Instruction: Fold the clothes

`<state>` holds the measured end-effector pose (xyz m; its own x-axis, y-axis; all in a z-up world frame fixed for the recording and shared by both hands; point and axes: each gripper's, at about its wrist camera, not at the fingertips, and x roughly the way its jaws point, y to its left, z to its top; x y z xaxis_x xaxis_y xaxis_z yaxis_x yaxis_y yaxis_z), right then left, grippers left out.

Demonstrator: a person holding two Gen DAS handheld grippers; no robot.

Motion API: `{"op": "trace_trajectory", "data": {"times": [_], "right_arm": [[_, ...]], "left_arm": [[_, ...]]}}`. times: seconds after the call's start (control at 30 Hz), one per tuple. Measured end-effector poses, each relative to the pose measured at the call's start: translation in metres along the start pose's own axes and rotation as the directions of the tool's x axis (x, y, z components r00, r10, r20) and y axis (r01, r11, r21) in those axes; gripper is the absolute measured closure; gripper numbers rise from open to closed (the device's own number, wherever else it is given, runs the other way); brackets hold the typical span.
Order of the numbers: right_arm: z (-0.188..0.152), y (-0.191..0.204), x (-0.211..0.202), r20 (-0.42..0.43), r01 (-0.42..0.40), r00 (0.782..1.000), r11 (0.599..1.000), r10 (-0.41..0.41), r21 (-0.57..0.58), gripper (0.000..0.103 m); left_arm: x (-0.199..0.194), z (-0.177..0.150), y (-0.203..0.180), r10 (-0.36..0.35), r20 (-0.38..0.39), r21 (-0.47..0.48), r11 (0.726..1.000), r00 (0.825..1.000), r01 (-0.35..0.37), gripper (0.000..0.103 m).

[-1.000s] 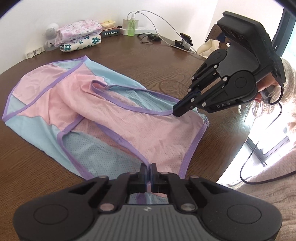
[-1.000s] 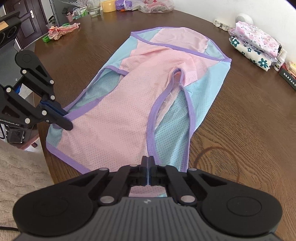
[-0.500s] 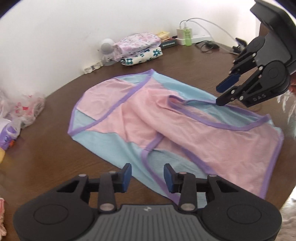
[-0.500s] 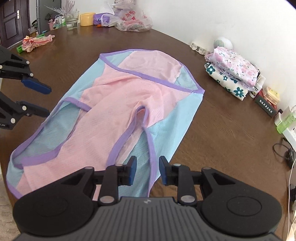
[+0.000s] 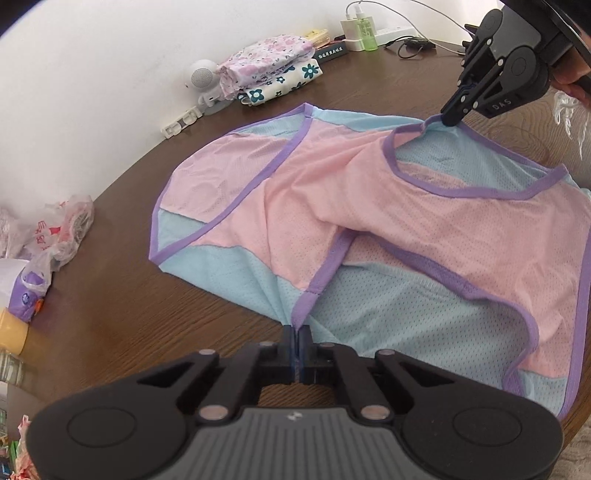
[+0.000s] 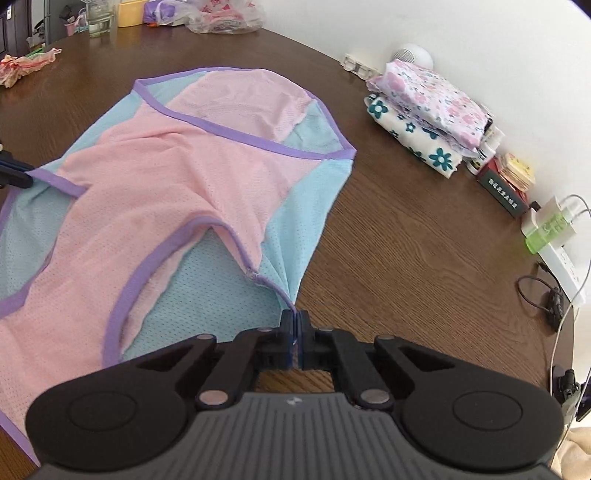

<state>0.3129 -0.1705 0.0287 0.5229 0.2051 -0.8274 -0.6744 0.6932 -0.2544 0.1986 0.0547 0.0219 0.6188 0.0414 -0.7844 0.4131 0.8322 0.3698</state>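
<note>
A pink and light-blue mesh garment with purple trim lies spread on the brown wooden table; it also fills the right wrist view. My left gripper is shut on the garment's near blue edge beside a purple-trimmed opening. My right gripper is shut on the opposite blue side edge, and shows in the left wrist view pinching the fabric at the far side. The left gripper's tip shows at the left edge of the right wrist view.
A stack of folded floral clothes lies by the wall, also in the left wrist view. A white round speaker, power strip with chargers and cables sit along the wall. Plastic bags and cups stand at the table's far end.
Both grippers let go of the garment's bottom hem, opened, moved up along its sides, and have now shut on the two side edges by the sleeve openings.
</note>
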Motion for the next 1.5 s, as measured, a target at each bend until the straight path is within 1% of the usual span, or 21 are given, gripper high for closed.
{"op": "trace_trajectory", "data": {"times": [0.13,0.2,0.3,0.33,0.37,0.43,0.5,0.57,0.67,0.73,0.8,0.87,1.0,1.07,1.13,1.17,1.2,1.27,1.3,1.4,1.5], "right_arm": [[-0.003,-0.003,0.005,-0.003,0.008,1.000,1.000,-0.008,0.011,0.102],[-0.004,-0.004,0.003,0.007,-0.002,1.000,1.000,0.002,0.024,0.100],[-0.003,-0.002,-0.007,0.033,-0.036,0.999,0.998,0.035,0.042,0.090],[-0.002,0.002,-0.013,0.049,-0.047,0.998,0.998,0.046,0.039,0.083],[-0.002,0.004,-0.018,0.062,-0.065,0.996,0.997,0.062,0.040,0.080],[-0.002,0.012,-0.028,0.086,-0.114,0.990,0.993,0.111,0.041,0.078],[-0.004,0.024,-0.035,0.096,-0.186,0.979,0.982,0.182,0.033,0.078],[-0.007,0.039,-0.040,0.093,-0.255,0.963,0.967,0.253,0.016,0.078],[-0.015,0.060,-0.044,0.080,-0.288,0.954,0.958,0.288,-0.011,0.074],[-0.022,0.067,-0.046,0.071,-0.291,0.954,0.957,0.291,-0.011,0.074],[-0.031,0.071,-0.046,0.057,-0.285,0.957,0.958,0.285,-0.001,0.074],[-0.040,0.073,-0.046,0.044,-0.274,0.961,0.962,0.273,0.011,0.074],[-0.052,0.071,-0.051,0.044,-0.265,0.964,0.963,0.263,0.045,0.073],[-0.055,0.068,-0.057,0.057,-0.255,0.966,0.965,0.252,0.064,0.073],[-0.057,0.065,-0.066,0.081,-0.245,0.968,0.965,0.239,0.090,0.071],[-0.060,0.062,-0.072,0.097,-0.244,0.967,0.964,0.234,0.108,0.066],[-0.062,0.060,-0.078,0.109,-0.230,0.970,0.965,0.217,0.127,0.061],[-0.069,0.055,-0.089,0.116,-0.192,0.978,0.968,0.175,0.163,0.058],[-0.072,0.053,-0.091,0.106,-0.175,0.982,0.967,0.157,0.183,0.057],[-0.085,0.048,-0.091,0.072,-0.138,0.990,0.951,0.122,0.278,0.055],[-0.097,0.048,-0.089,0.055,-0.102,0.995,0.920,0.088,0.377,0.055]], "left_arm": [[-0.001,-0.003,0.002,-0.003,-0.008,-0.023,1.000,1.000,0.003,0.102],[-0.005,-0.002,0.003,-0.013,-0.004,-0.047,0.999,1.000,0.012,0.095],[-0.012,0.001,0.004,-0.026,0.015,-0.063,0.998,1.000,0.027,0.090],[-0.016,0.002,0.004,-0.029,0.026,-0.069,0.997,0.999,0.031,0.087],[-0.020,0.002,0.004,-0.031,0.039,-0.078,0.996,0.999,0.034,0.080],[-0.029,0.004,-0.001,-0.066,0.090,-0.079,0.994,0.994,0.073,0.076],[-0.034,0.005,-0.012,-0.144,0.114,-0.057,0.987,0.983,0.151,0.076],[-0.038,0.006,-0.026,-0.229,0.129,-0.031,0.972,0.965,0.235,0.077],[-0.042,0.006,-0.046,-0.340,0.139,0.009,0.939,0.930,0.343,0.077],[-0.039,0.004,-0.058,-0.377,0.126,0.030,0.926,0.917,0.377,0.083],[-0.037,0.001,-0.070,-0.389,0.107,0.067,0.921,0.915,0.384,0.097],[-0.037,-0.003,-0.081,-0.398,0.094,0.106,0.915,0.913,0.388,0.103],[-0.040,-0.004,-0.090,-0.414,0.090,0.130,0.907,0.906,0.402,0.103],[-0.043,-0.002,-0.087,-0.413,0.103,0.116,0.908,0.905,0.402,0.094],[-0.050,0.001,-0.068,-0.400,0.143,0.063,0.916,0.905,0.395,0.091],[-0.054,0.003,-0.053,-0.378,0.165,0.022,0.925,0.911,0.379,0.085],[-0.057,0.004,-0.036,-0.346,0.187,-0.025,0.934,0.920,0.356,0.073],[-0.058,0.008,0.001,-0.265,0.214,-0.115,0.949,0.940,0.294,0.060],[-0.055,0.010,0.020,-0.211,0.213,-0.155,0.957,0.954,0.246,0.058],[-0.023,0.020,0.075,-0.085,0.140,-0.249,0.961,0.986,0.119,0.058],[0.019,0.031,0.120,-0.055,0.063,-0.300,0.951,0.996,0.072,0.058]]}}
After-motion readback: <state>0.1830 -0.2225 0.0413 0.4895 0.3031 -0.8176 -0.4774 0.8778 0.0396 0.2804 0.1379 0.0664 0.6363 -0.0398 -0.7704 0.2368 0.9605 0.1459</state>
